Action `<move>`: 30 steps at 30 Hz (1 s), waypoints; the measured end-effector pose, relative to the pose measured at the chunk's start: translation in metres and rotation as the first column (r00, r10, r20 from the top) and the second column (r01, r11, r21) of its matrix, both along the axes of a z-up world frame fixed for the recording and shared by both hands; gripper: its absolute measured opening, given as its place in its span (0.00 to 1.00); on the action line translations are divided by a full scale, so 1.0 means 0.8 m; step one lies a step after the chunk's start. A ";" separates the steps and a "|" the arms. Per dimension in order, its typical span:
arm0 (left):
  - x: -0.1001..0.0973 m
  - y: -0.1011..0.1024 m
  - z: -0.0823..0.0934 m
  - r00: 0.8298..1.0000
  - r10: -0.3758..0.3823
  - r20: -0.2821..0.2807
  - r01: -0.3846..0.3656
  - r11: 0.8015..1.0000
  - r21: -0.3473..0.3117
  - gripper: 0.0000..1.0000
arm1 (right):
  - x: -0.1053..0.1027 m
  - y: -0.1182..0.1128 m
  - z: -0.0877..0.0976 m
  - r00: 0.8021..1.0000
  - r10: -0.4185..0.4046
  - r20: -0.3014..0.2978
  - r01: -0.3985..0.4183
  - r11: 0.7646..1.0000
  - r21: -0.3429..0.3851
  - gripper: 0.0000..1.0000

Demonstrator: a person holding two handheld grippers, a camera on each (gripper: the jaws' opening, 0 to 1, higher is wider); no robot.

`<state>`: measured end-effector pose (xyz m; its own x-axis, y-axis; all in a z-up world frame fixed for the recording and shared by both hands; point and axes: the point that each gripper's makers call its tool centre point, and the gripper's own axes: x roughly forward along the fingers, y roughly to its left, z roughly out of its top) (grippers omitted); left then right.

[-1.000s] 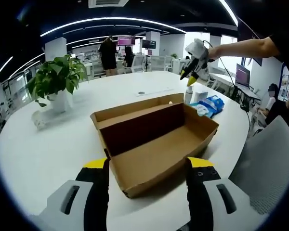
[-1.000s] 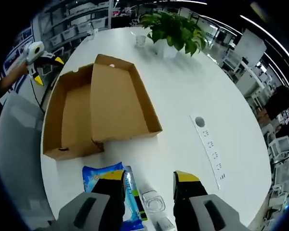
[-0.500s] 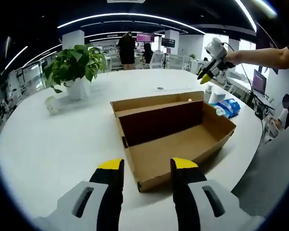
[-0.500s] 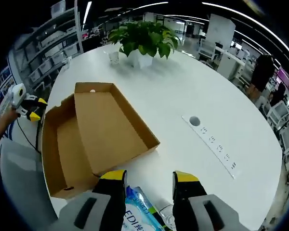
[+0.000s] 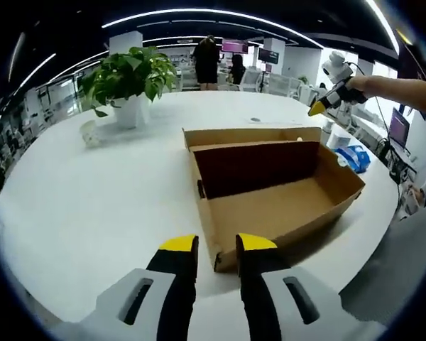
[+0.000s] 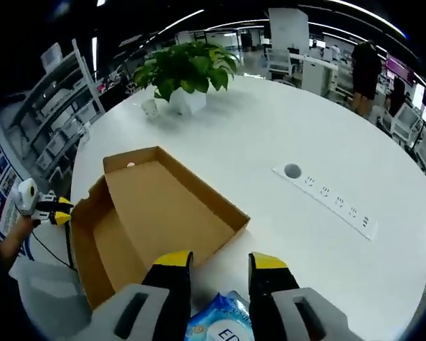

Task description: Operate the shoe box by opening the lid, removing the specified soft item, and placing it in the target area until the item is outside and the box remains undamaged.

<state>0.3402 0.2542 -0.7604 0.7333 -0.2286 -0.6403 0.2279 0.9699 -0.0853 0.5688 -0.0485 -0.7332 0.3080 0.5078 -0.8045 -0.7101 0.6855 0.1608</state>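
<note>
Shoe box [image 5: 270,188] lies open and empty; our blue soft pack [image 6: 227,323] rests outside, both claws slightly parted, gripping nothing.

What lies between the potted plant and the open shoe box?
Only bare white table separates the potted plant from the shoe box in the left gripper view; the right gripper view agrees.

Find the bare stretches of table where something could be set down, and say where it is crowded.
Free: the wide white table between the plant and the open box, and, in the right gripper view, the stretch between the box and the socket strip. Crowded: the box's far end, where the blue pack and a white cup sit near the right gripper.
</note>
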 end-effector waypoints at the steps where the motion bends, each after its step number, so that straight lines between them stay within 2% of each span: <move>1: 0.000 0.000 -0.001 1.000 0.004 -0.003 -0.004 1.000 -0.002 0.18 | -0.001 0.001 -0.003 1.000 -0.003 -0.002 0.003 1.000 0.000 0.27; 6: 0.003 -0.001 -0.005 1.000 0.017 -0.010 -0.017 1.000 -0.004 0.16 | -0.011 0.006 -0.015 1.000 -0.018 -0.009 0.018 1.000 -0.004 0.26; 13: 0.004 0.001 -0.006 0.999 0.038 -0.014 -0.038 0.999 -0.022 0.07 | -0.015 0.014 -0.020 0.999 -0.044 -0.030 0.045 0.999 0.012 0.20; 24: 0.001 -0.001 -0.006 0.997 0.083 0.003 -0.082 0.995 -0.059 0.04 | -0.008 0.022 -0.028 0.994 -0.093 -0.049 0.094 0.995 0.029 0.16; 30: 0.000 -0.001 -0.006 0.994 0.107 0.002 -0.107 0.991 -0.083 0.04 | 0.002 0.020 -0.038 0.986 -0.153 -0.067 0.155 0.988 0.023 0.12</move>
